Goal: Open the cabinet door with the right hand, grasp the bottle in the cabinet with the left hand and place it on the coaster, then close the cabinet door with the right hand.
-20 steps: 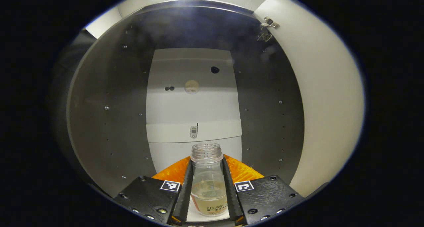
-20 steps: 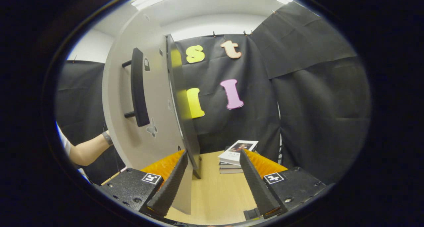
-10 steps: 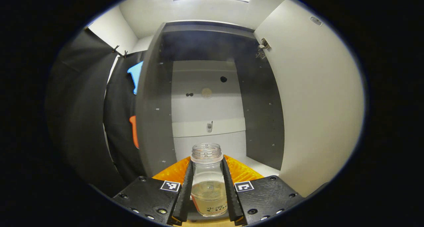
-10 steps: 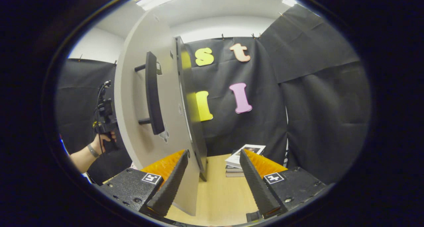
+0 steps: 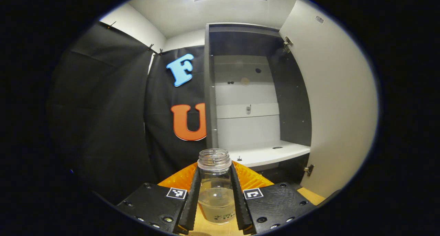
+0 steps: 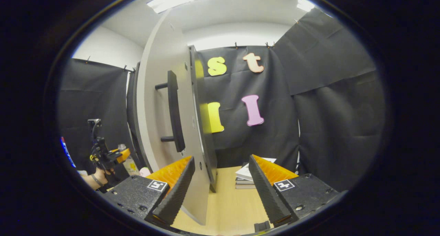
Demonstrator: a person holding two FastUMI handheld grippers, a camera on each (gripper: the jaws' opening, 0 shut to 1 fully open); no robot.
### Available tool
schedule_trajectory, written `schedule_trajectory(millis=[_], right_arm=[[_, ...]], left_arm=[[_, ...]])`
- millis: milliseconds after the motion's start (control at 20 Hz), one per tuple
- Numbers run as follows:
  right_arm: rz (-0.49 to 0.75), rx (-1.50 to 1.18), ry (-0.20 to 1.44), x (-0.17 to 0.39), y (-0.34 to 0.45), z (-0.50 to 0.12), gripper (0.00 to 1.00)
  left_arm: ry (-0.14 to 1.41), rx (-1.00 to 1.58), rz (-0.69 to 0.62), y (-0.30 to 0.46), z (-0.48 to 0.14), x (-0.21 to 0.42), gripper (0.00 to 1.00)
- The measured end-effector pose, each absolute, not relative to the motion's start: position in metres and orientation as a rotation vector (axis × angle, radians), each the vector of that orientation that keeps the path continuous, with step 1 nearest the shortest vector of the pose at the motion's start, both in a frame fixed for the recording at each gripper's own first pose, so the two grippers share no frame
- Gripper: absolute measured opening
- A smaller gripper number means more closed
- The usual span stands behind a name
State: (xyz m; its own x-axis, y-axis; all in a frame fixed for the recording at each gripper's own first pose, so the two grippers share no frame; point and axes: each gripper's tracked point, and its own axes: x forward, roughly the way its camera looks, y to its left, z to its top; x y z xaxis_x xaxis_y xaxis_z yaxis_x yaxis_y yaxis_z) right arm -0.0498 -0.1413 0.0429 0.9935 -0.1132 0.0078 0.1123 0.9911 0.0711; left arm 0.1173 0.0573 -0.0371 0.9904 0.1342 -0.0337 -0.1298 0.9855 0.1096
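Observation:
In the left gripper view, my left gripper (image 5: 215,169) is shut on a clear, capless bottle (image 5: 216,194) with a little pale liquid, held upright in front of the open cabinet (image 5: 247,102). The white shelf (image 5: 268,154) inside is bare, and the white door (image 5: 337,108) stands open on the right. In the right gripper view, my right gripper (image 6: 221,160) is open, with the door's free edge (image 6: 201,143) seen between its fingers and the black handle (image 6: 175,115) up to the left. Far left, a hand holds the left gripper (image 6: 110,157) with the bottle (image 6: 130,163).
A stack of books (image 6: 249,177) lies at the back of the light wooden table (image 6: 227,201), near the black cloth wall. A small pink thing (image 6: 144,171) shows low beside the door; I cannot tell what it is.
My left gripper has drawn back out of the cabinet with the bottle, which has come off the shelf. It now appears at the far left of the right gripper view. The right gripper stays open.

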Motion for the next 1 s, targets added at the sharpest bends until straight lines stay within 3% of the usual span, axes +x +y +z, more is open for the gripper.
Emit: schedule_trajectory(millis=[400, 1000], right_arm=[[-0.160, 0.049, -0.058, -0.071, -0.151, 0.076, 0.97], [-0.174, 0.004, -0.056, -0.069, -0.134, 0.101, 0.96]], left_arm=[[0.056, 0.120, 0.280, 0.090, -0.121, 0.061, 0.45], [0.094, 0.162, 0.422, 0.127, -0.201, 0.034, 0.45]])
